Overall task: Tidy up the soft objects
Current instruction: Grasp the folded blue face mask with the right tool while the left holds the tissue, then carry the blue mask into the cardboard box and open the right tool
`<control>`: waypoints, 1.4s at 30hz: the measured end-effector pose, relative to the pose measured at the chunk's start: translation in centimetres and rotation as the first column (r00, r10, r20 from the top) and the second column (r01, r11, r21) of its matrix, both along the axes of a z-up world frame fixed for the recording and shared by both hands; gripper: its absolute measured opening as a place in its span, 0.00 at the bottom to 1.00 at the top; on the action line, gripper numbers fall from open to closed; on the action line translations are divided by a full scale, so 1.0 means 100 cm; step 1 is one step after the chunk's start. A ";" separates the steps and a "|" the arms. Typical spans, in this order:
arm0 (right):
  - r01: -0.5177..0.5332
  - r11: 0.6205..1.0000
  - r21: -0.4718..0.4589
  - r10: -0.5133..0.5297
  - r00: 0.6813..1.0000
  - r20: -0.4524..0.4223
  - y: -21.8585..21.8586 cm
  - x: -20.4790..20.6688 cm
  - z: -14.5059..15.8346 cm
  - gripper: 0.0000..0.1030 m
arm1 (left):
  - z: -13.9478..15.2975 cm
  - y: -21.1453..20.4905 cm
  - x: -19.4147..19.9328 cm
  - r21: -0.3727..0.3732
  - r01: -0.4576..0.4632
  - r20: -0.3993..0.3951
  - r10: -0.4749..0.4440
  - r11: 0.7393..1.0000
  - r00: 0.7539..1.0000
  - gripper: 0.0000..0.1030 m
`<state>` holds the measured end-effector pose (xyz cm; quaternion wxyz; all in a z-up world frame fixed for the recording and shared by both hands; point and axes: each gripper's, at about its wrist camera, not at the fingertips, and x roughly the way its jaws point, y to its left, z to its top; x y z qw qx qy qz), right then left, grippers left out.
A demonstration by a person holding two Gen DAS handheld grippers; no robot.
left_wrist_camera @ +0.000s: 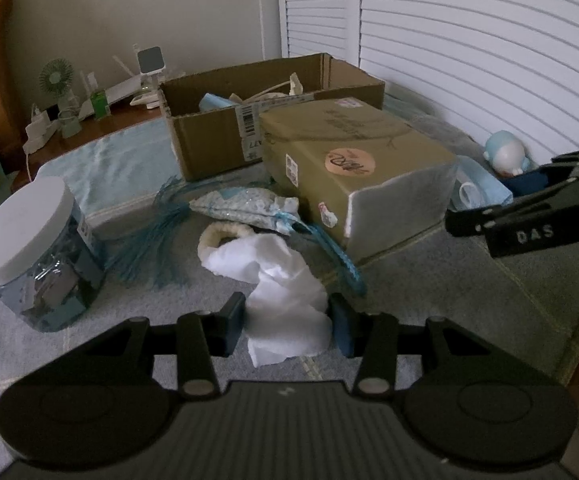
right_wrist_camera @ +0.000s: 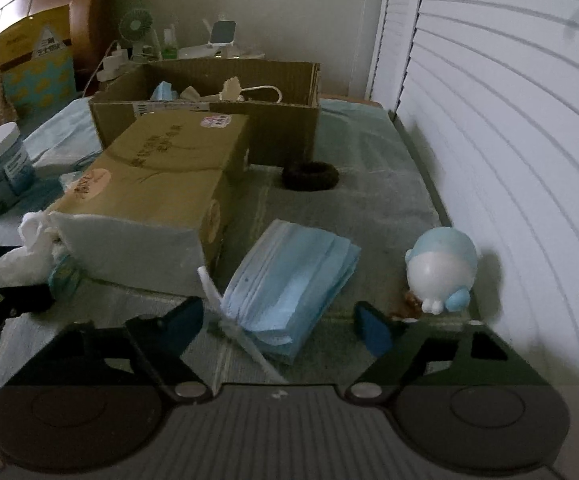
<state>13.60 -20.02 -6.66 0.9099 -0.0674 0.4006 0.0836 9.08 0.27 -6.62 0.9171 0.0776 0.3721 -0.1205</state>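
In the left wrist view a crumpled white cloth (left_wrist_camera: 285, 292) lies on the grey mat, and its near end sits between my left gripper's (left_wrist_camera: 289, 324) open fingers, one pad on each side. Behind it lie a cream ring (left_wrist_camera: 225, 236), a blue-white fabric pouch (left_wrist_camera: 245, 208) and a blue tassel (left_wrist_camera: 157, 236). In the right wrist view a stack of blue face masks (right_wrist_camera: 289, 284) lies between my right gripper's (right_wrist_camera: 281, 324) wide-open fingers. A dark scrunchie (right_wrist_camera: 309, 176) lies further back. The open cardboard box (right_wrist_camera: 205, 100) holds several soft items.
A closed tan box (left_wrist_camera: 353, 168) lies on its side mid-table. A white-lidded jar (left_wrist_camera: 37, 256) stands at the left. A small blue-white toy figure (right_wrist_camera: 441, 272) sits by the white louvred doors on the right. A fan, a charger and bottles clutter the back shelf.
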 end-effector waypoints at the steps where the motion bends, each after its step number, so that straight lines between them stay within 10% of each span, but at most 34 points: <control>1: 0.008 1.000 -0.009 -0.009 1.000 0.000 0.000 0.000 0.000 0.71 | 0.000 0.000 0.000 -0.002 -0.001 -0.001 0.001 1.000 1.000 0.45; 10: 0.045 0.999 0.004 -0.045 0.999 -0.003 0.001 0.010 0.000 0.72 | 0.001 0.001 0.003 -0.008 0.005 -0.007 -0.005 1.000 1.000 0.42; 20: 0.052 0.999 -0.003 -0.052 0.999 -0.009 0.000 0.003 0.010 0.40 | 0.007 0.001 0.000 -0.003 0.031 -0.012 -0.031 1.000 0.999 0.39; 42: -0.012 0.999 -0.040 0.019 0.987 0.157 0.019 -0.014 0.087 0.37 | 0.046 0.032 -0.024 -0.052 0.089 0.040 -0.087 0.995 0.995 0.39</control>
